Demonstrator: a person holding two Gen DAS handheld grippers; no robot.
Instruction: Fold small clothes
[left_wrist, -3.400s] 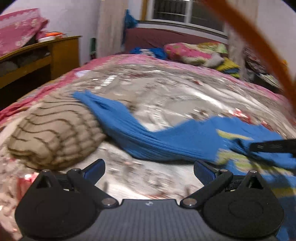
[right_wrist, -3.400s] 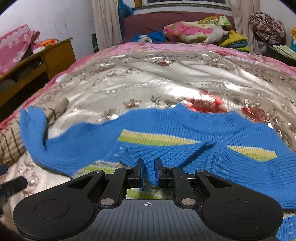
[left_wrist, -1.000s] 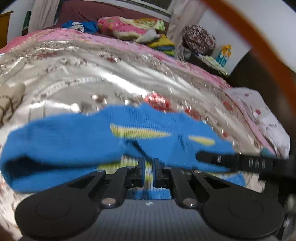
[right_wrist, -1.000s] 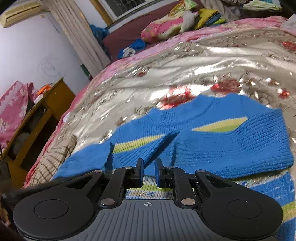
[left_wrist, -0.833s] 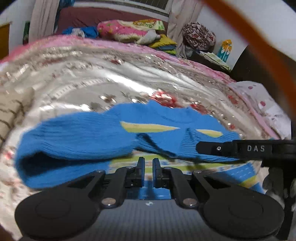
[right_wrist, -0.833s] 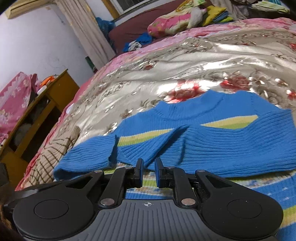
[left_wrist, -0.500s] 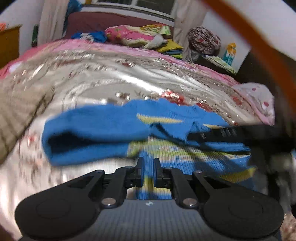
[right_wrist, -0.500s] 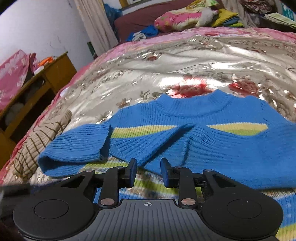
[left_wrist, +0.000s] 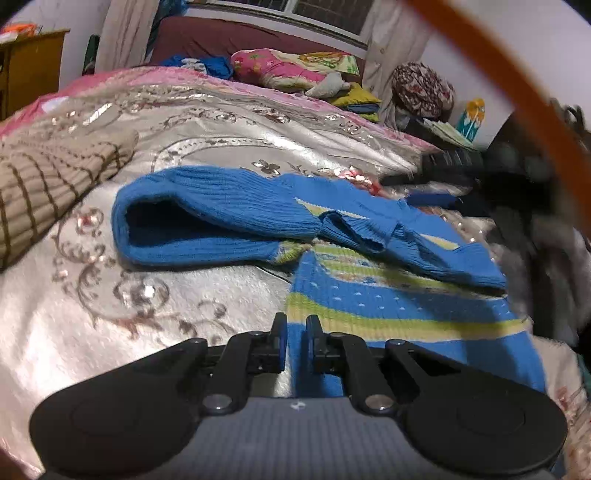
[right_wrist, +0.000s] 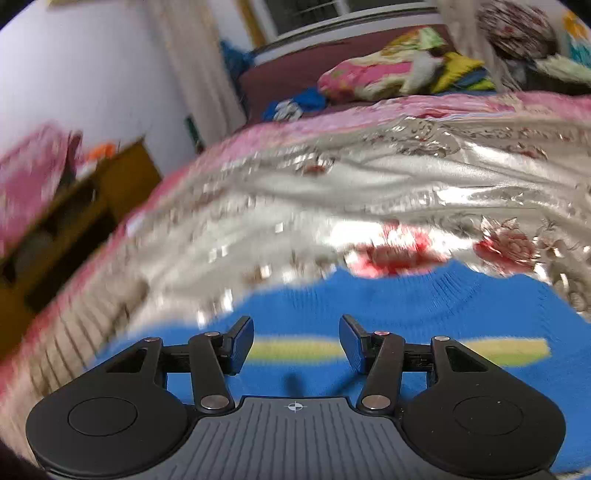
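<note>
A small blue knit sweater (left_wrist: 369, 291) with yellow-green stripes lies on the silver floral bedspread (left_wrist: 122, 295). Both sleeves are folded in across its chest. My left gripper (left_wrist: 294, 341) has its fingers nearly together near the sweater's lower left edge; whether cloth sits between them is unclear. My right gripper (right_wrist: 297, 341) is open and empty, held just above the sweater's chest (right_wrist: 406, 314) below the neckline. The right gripper also shows blurred at the far right of the left wrist view (left_wrist: 458, 166).
A beige striped knit garment (left_wrist: 44, 184) lies left of the sweater. Pillows and clothes (left_wrist: 291, 70) are piled at the bed's far end. A wooden cabinet (right_wrist: 92, 199) stands to the left. An orange strap (left_wrist: 517, 92) crosses the left wrist view.
My right gripper has opened, let go of the sweater's sleeve and swung away fast. My left gripper has pulled back toward the sweater's lower left edge, jaws still close together.
</note>
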